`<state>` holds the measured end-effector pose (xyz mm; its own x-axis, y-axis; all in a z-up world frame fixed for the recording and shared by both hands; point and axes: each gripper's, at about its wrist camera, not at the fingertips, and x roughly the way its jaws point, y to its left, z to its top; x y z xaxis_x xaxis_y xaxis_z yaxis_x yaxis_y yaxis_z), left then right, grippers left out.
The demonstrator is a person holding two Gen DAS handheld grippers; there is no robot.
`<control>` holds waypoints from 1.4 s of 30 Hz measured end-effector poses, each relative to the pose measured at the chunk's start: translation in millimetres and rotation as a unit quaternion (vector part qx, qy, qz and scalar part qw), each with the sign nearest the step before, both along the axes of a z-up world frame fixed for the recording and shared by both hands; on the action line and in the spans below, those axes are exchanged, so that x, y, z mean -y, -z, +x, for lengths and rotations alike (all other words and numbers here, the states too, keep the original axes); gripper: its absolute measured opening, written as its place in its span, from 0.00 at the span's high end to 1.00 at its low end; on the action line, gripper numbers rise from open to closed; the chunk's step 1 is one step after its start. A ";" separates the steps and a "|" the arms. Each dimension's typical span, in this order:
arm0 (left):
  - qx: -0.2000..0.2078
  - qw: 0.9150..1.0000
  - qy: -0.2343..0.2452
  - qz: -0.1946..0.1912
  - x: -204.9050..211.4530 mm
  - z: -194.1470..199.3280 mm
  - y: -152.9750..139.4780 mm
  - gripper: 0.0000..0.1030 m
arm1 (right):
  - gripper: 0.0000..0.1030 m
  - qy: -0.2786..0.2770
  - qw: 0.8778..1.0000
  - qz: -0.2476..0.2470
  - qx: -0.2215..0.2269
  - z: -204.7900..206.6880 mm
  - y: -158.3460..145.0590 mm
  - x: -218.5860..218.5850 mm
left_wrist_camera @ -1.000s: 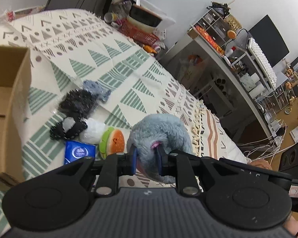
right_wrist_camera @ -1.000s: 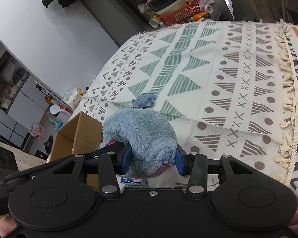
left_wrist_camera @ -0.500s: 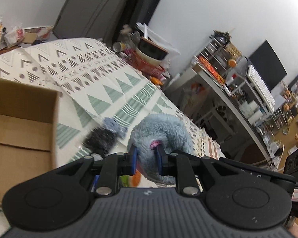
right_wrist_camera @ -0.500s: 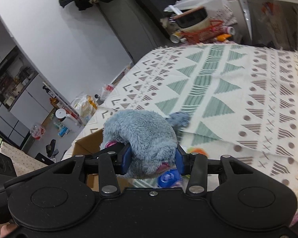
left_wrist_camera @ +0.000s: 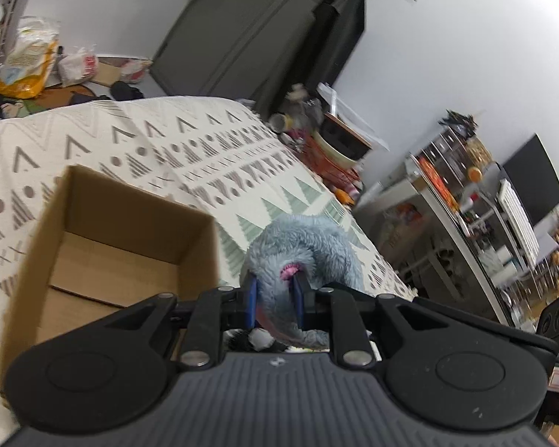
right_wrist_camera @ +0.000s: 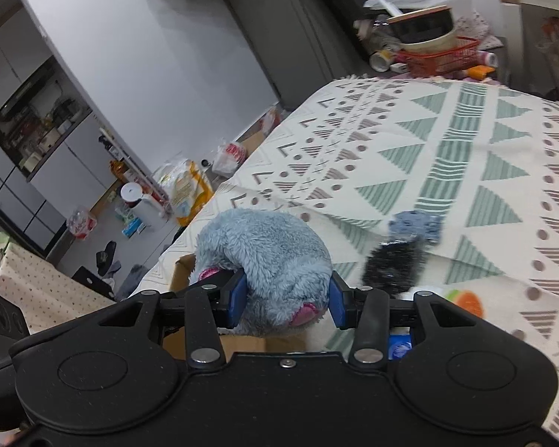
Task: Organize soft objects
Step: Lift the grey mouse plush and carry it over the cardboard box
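Across the patterned bed [right_wrist_camera: 466, 141], an open cardboard box [left_wrist_camera: 104, 246] sits lower left of the left view. Both tongs, left [left_wrist_camera: 274, 298] and right [right_wrist_camera: 287, 298], clamp one grey plush toy [right_wrist_camera: 268, 257] mid-frame, lifted above the bedspread.

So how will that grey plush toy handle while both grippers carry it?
The grey plush toy probably squashes easily: its fur bulges around the right gripper. Likely floppy, since a limb droops below the left gripper. Fuzzy pile should resist slipping.
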<state>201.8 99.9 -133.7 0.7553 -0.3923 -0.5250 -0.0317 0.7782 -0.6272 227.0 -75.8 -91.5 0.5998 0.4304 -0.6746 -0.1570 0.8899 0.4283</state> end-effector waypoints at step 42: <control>-0.111 0.975 -0.185 0.058 -74.4 32.0 53.9 0.71 | 0.24 -0.069 0.994 0.044 -0.070 59.1 42.5 -83.2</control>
<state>233.8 174.3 -187.7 0.6965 -0.0424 -0.7163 -0.4493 0.7526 -0.4813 286.1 7.4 -134.0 0.4331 0.5640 -0.7031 -0.2084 0.8216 0.5307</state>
